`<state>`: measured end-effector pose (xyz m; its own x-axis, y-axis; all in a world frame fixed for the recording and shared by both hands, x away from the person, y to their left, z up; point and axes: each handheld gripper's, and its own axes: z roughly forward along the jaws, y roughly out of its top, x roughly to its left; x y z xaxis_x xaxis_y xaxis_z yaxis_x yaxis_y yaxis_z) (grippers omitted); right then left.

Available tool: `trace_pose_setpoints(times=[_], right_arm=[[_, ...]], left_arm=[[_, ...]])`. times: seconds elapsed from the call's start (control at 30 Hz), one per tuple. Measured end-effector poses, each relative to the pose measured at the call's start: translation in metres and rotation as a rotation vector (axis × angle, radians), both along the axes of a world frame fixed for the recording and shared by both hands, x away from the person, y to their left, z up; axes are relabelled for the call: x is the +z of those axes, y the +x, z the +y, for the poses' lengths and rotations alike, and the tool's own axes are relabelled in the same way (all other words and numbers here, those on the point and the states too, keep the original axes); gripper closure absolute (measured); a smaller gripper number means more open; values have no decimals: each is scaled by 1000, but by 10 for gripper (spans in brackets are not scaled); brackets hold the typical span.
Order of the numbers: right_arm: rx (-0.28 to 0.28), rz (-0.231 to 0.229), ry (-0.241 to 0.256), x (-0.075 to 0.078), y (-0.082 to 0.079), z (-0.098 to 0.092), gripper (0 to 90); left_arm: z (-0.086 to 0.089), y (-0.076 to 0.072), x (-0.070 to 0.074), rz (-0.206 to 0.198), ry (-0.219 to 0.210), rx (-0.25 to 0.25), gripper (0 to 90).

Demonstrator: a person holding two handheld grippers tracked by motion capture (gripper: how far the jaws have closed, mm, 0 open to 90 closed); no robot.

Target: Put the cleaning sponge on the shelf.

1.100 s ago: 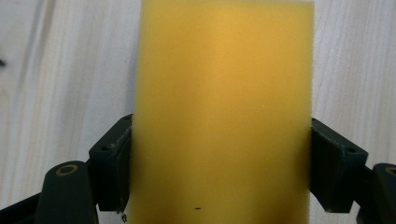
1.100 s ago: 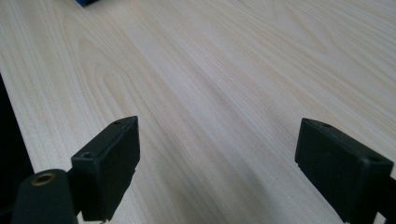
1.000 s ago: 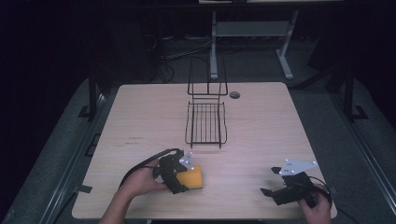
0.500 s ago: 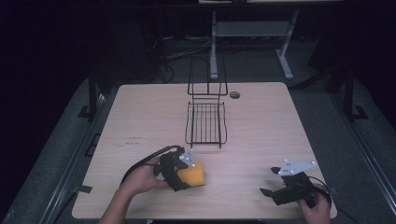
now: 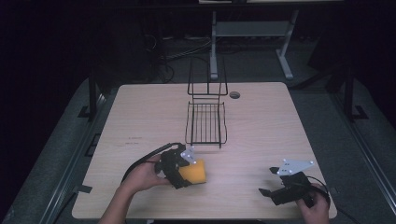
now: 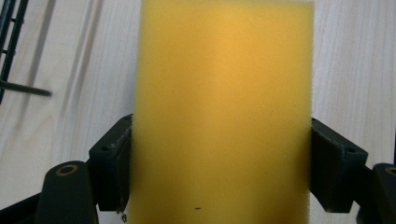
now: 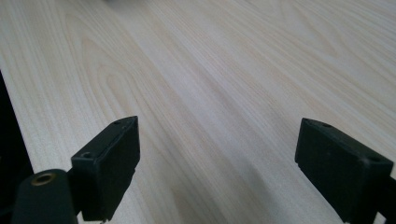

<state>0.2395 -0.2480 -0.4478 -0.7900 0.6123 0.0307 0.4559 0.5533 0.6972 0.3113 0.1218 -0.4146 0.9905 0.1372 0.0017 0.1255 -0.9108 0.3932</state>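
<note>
Left claw [image 5: 186, 171] clamped on the yellow sponge [image 5: 194, 172], low and left of centre in the high view.

Its jaws press the sponge's two long sides, so the block's long axis runs straight out ahead of the claw, toward the wire rack [image 5: 206, 123] just up-frame on the bench [image 5: 140, 112]. I'd say the left hand is clearly nearer that rack. Right claw [image 5: 267, 187] rests at lower right, jaws wide apart, nothing between them.
</note>
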Motion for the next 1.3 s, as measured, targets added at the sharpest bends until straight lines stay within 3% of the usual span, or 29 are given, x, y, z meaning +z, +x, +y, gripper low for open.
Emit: trace_pose_setpoints(times=[0.8, 1.3], right_arm=[[-16, 2, 8, -1, 1, -3, 137], [-22, 6, 6, -1, 1, -5, 137]], left_arm=[[13, 13, 9, 16, -62, 32, 218], [8, 24, 31, -11, -74, 32, 218]])
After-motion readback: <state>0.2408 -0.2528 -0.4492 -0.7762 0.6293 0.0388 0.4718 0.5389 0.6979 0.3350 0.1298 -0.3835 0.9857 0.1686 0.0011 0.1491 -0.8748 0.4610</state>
